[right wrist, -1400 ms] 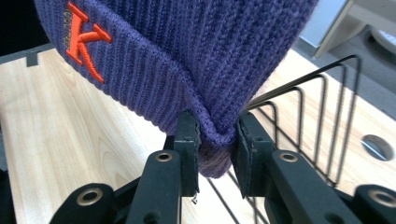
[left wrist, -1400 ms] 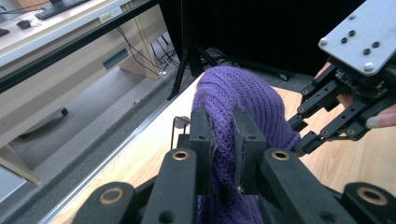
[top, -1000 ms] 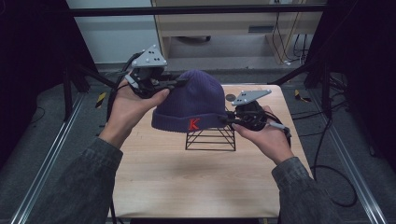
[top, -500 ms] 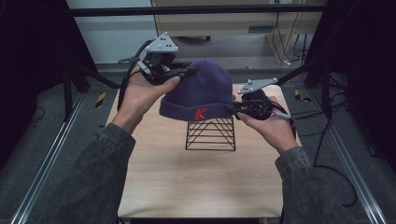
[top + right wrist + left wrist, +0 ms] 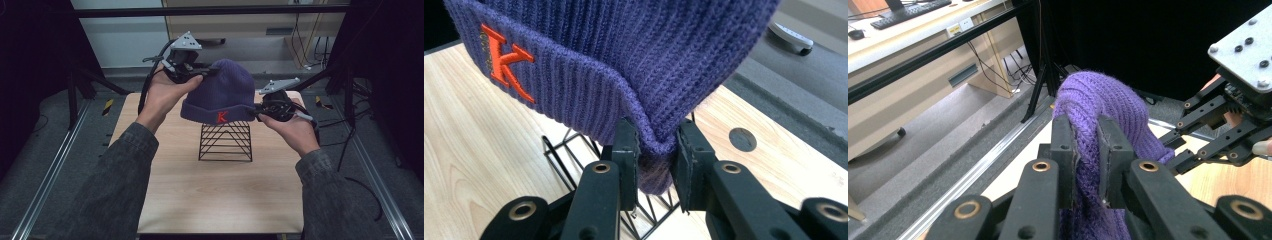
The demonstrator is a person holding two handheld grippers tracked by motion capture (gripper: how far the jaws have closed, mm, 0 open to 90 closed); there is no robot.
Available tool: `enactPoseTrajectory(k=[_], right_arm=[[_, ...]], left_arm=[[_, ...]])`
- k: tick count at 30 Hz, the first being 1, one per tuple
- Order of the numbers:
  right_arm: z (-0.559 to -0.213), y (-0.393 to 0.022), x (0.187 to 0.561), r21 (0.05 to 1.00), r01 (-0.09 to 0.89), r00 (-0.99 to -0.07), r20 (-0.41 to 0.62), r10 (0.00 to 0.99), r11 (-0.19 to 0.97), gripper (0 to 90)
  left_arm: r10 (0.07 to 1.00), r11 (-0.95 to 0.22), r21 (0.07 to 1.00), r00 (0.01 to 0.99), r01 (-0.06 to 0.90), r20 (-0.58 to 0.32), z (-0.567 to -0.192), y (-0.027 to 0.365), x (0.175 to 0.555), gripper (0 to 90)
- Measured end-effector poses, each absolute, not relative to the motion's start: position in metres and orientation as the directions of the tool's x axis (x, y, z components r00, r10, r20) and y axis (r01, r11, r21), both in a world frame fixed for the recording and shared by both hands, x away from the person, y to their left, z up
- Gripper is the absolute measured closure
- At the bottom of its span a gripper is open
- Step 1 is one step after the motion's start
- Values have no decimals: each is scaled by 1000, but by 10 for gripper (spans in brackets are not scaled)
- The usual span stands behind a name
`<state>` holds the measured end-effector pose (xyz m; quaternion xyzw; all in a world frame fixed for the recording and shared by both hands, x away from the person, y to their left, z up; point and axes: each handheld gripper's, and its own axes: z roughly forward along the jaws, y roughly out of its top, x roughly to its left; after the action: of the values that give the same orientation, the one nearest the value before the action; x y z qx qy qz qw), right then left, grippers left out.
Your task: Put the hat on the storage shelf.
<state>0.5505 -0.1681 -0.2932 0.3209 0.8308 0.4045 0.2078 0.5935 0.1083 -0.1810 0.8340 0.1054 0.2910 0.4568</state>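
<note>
Both tongs, left and right, clamped on soft, light purple beanie; best gripped at thick folded cuff.

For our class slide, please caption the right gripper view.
Right tongs shut on a purple beanie's cuff above a black wire stand.

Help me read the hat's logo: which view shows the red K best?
The right gripper view: the K sits large and sharp on the beanie's cuff. The high view shows it small; the left gripper view shows plain purple knit instead.
</note>
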Motion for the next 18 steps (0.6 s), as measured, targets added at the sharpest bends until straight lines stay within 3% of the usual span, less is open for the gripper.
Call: enactPoseTrajectory(k=[18], right_arm=[[-312, -184, 550, 773, 414, -689, -78, 721, 480, 740]], left_arm=[[421, -617, 784, 811, -72, 406, -205, 84, 604, 795]])
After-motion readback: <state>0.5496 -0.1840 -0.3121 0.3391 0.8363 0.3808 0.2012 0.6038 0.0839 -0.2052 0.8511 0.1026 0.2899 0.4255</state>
